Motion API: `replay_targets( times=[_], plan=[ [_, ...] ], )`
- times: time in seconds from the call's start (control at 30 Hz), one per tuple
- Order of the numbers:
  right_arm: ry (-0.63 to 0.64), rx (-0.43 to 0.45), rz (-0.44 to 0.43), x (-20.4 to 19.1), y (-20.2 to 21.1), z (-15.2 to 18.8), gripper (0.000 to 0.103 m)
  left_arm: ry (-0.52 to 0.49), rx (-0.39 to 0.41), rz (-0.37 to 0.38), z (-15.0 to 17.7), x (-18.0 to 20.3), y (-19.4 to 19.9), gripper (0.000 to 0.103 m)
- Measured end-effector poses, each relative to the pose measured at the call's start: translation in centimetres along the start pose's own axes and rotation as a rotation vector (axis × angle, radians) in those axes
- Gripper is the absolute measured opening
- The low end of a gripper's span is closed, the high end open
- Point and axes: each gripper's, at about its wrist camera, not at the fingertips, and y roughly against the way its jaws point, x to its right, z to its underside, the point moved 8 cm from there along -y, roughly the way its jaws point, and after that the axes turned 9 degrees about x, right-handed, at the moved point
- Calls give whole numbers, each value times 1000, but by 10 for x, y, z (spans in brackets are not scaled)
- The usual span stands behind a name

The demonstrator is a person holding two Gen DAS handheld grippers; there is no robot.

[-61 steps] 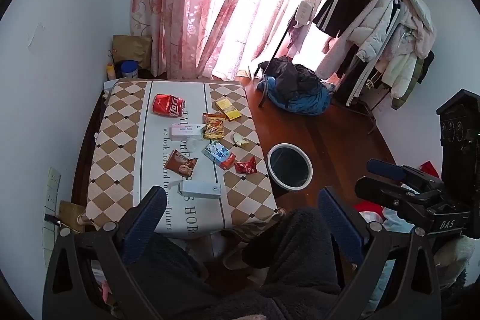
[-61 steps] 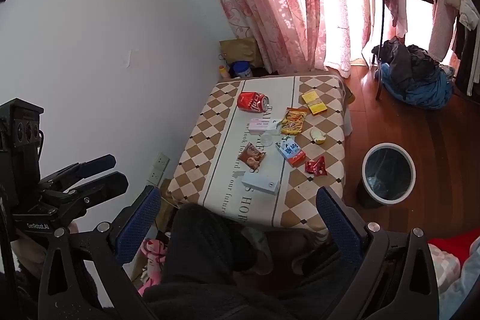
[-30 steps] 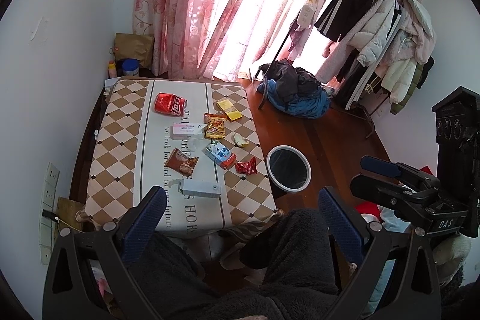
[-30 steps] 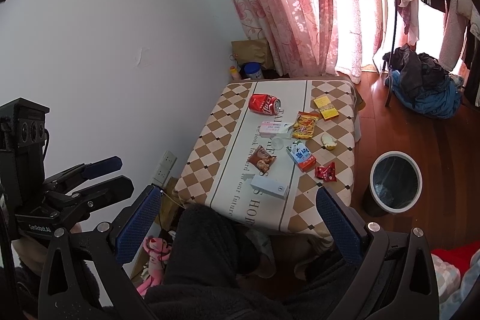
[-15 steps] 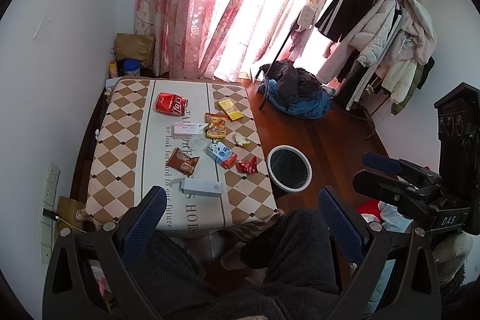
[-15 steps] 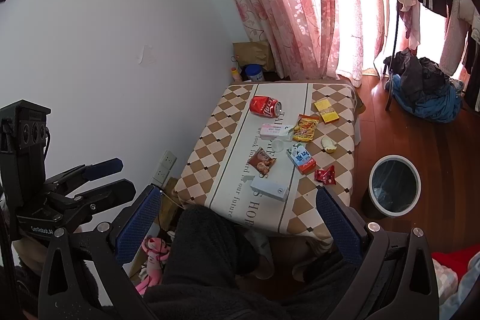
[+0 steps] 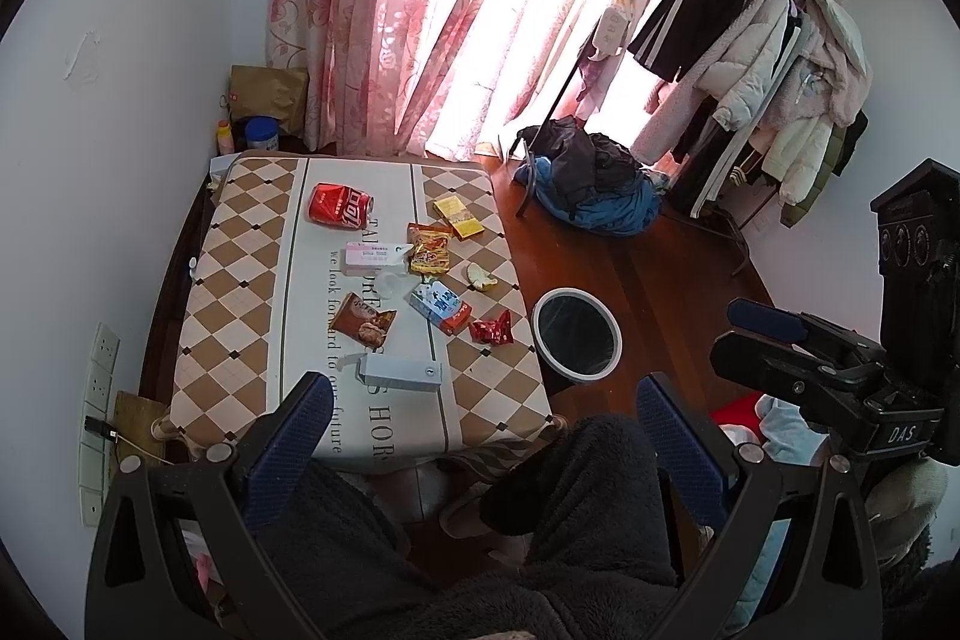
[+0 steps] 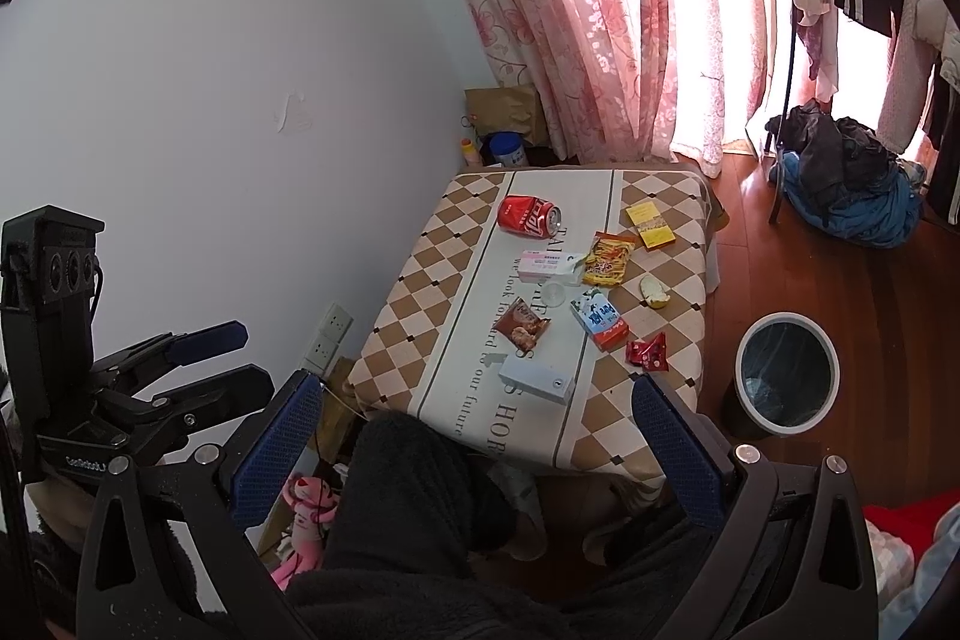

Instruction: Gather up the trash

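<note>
Both tongs are held high and well back from the desk, over the person's dark-trousered lap, and both stand spread apart with nothing between them: the left tongs and the right tongs each show two blue-padded fingers wide open.

All the trash lies on the checked cloth of the desk. At the far end is a crushed red can, with a yellow packet to its right. Nearer lie a pink-and-white box, an orange snack bag, a clear plastic cup, a piece of peel, a brown wrapper, a blue-and-red carton, a red wrapper and, closest to the person, a pale blue box. The round bin stands on the wooden floor just beside the desk's right edge, its mouth open and unobstructed.

Collection appears not to have started. A sensible first pick would be the red wrapper for the right tongs, since it sits nearest the bin. Flat foil should be approached at a low angle, one finger sliding under a raised crease before closing. The left tongs could take the pale blue box across its narrow side. The can may roll, so it should be gripped across its dented body.
</note>
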Motion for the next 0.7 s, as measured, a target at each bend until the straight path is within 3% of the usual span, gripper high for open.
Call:
replay_targets(
  times=[0.7],
  plan=[
    [8,3,-4,0,3,-2,103,0,2,-1,0,0,4,103]
  ],
)
